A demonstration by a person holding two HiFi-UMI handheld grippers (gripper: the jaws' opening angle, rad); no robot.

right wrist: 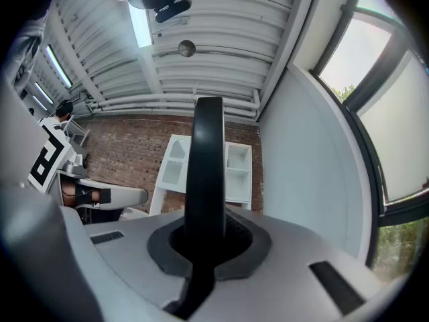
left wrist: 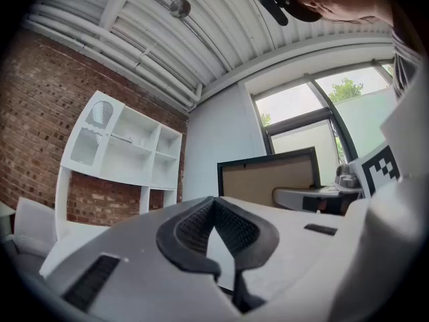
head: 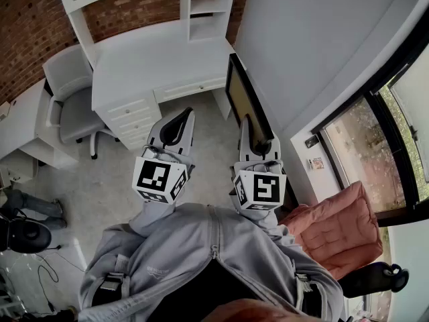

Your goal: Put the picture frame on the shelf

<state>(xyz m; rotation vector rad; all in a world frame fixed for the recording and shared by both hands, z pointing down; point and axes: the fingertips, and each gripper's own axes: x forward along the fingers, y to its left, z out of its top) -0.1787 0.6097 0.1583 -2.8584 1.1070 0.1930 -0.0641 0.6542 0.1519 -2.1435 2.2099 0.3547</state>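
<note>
Black-rimmed picture frame (head: 245, 98) with tan backing is standing upright on edge at the right, its near lower rim being pinched in the right gripper (head: 259, 147), well apart from the white open-cubby shelf (head: 209, 7) that is sitting far back against the brick wall.
</note>
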